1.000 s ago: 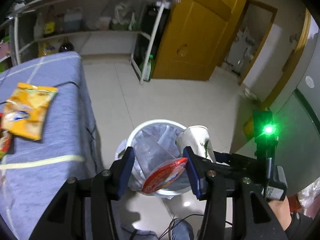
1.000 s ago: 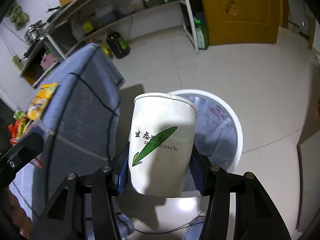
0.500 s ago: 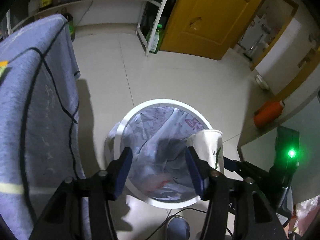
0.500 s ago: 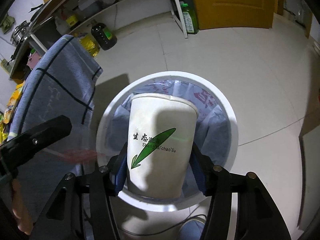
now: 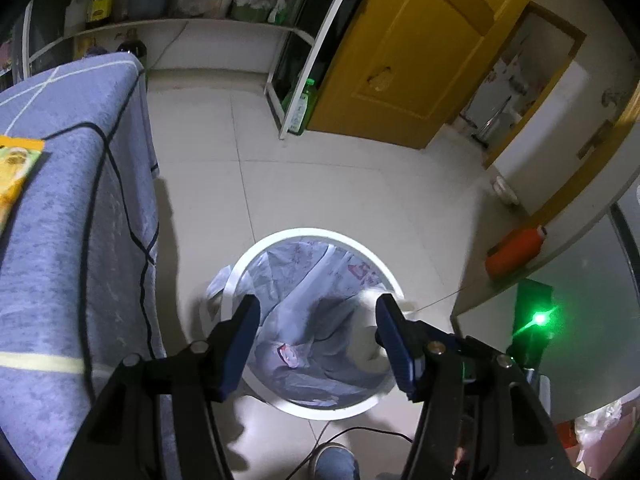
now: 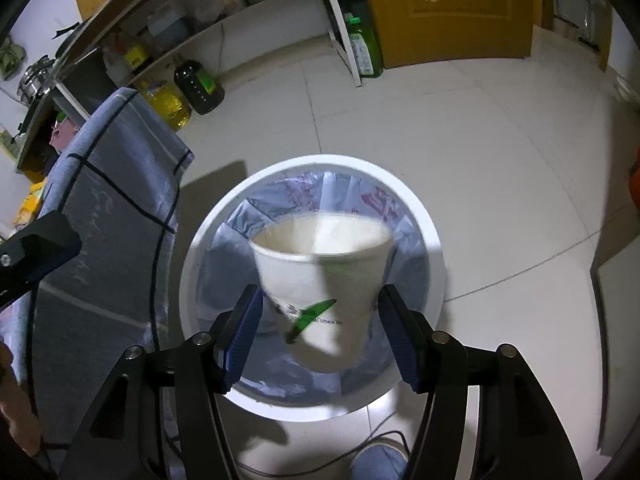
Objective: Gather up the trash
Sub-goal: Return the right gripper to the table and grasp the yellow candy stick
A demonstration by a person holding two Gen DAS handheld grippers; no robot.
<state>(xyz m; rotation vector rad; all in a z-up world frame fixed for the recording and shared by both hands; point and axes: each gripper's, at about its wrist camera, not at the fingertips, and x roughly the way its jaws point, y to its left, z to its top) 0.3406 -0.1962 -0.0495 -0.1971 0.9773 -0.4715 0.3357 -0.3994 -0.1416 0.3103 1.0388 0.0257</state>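
Note:
A white round trash bin (image 5: 256,252) with a blue-grey plastic liner stands on the tiled floor beside the table. My left gripper (image 5: 316,340) is open and empty above it; a red-and-white wrapper (image 5: 289,354) lies at the bottom of the liner. My right gripper (image 6: 320,332) is open over the bin (image 6: 424,216). A white paper cup with a green leaf print (image 6: 324,276) is blurred and falls free between the jaws into the bin. The cup shows as a white blur in the left wrist view (image 5: 366,332).
A table under a blue checked cloth (image 5: 68,216) stands left of the bin, with a yellow snack bag (image 5: 16,168) on it. White shelves (image 5: 296,80) with bottles and a yellow door (image 5: 404,64) are behind. An orange object (image 5: 516,250) lies on the floor at right.
My right gripper opened and let go of the paper cup, which now drops into the bin. The wrapper released from my left gripper now lies in the bin's bottom.

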